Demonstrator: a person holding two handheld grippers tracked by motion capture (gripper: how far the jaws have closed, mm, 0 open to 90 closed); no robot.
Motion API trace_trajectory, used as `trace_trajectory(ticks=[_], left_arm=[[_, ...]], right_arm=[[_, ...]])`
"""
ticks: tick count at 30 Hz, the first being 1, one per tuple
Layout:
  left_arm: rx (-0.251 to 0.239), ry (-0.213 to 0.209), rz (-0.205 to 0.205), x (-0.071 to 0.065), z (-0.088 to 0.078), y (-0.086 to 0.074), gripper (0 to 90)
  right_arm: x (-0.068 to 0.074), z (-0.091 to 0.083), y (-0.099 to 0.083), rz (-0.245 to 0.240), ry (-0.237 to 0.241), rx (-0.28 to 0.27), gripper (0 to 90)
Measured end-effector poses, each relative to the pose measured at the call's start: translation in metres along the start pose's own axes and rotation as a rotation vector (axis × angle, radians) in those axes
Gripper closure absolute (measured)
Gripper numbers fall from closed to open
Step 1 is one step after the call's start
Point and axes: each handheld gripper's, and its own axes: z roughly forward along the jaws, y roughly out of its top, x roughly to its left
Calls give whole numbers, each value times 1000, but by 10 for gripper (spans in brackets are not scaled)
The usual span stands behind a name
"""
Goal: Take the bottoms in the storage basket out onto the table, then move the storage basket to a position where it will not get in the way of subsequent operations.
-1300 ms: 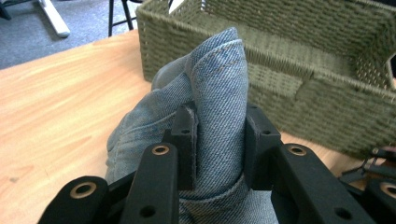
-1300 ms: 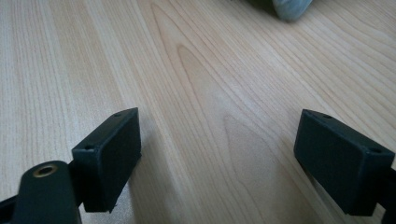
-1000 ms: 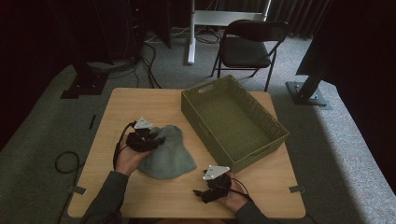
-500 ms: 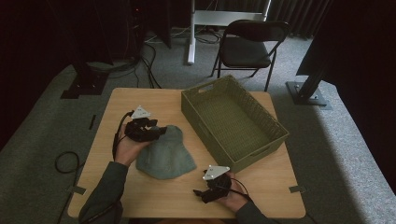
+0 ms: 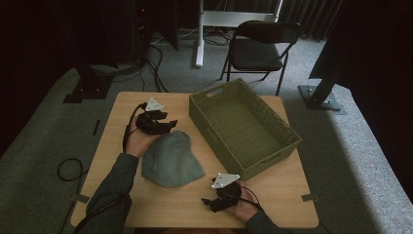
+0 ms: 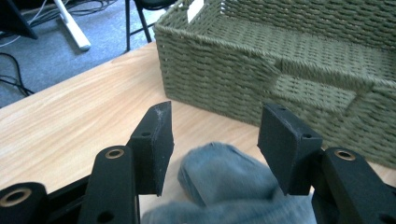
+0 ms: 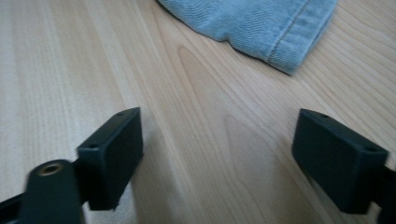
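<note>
A blue-grey denim cloth [image 5: 170, 158] lies flat on the wooden table [image 5: 272, 195], left of the basket. My left gripper [image 5: 168, 125] hovers just past the cloth's far left edge, pointing toward the basket. Its jaws have just been opening and stand open. In the left gripper view the cloth [image 6: 224, 177] sits below the gap of the left gripper [image 6: 217, 116], with neither pad pressing on it. My right gripper [image 5: 210, 204] rests low near the table's front edge, open with nothing in it. In the right gripper view, bare wood lies between the jaws of the right gripper [image 7: 219, 126], and the cloth's hem [image 7: 261, 23] is farther ahead.
A green woven basket [image 5: 221, 131] with nothing in it stands diagonally on the right half of the table, its wall [image 6: 224, 65] close ahead of the left jaws. A black folding chair [image 5: 258, 48] and cables sit on the floor beyond the table.
The left gripper opened, let go of the cloth and lifted away toward the far side of the table. The cloth now lies loose. The right gripper stayed put.
</note>
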Motion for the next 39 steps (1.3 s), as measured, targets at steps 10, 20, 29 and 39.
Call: trace_trajectory(ticks=[10,20,29,39], left_arm=[[31,-23,39,9,27,11,455],[56,4,96,12,51,42,474],[58,-14,178,-8,73,58,660],[83,-31,201,-23,107,75,759]], right_arm=[[1,-1,-1,-3,0,-5,195],[3,-7,0,17,-40,7,366],[4,-24,1,11,-168,-44,505],[1,-30,-2,31,-213,-65,559]])
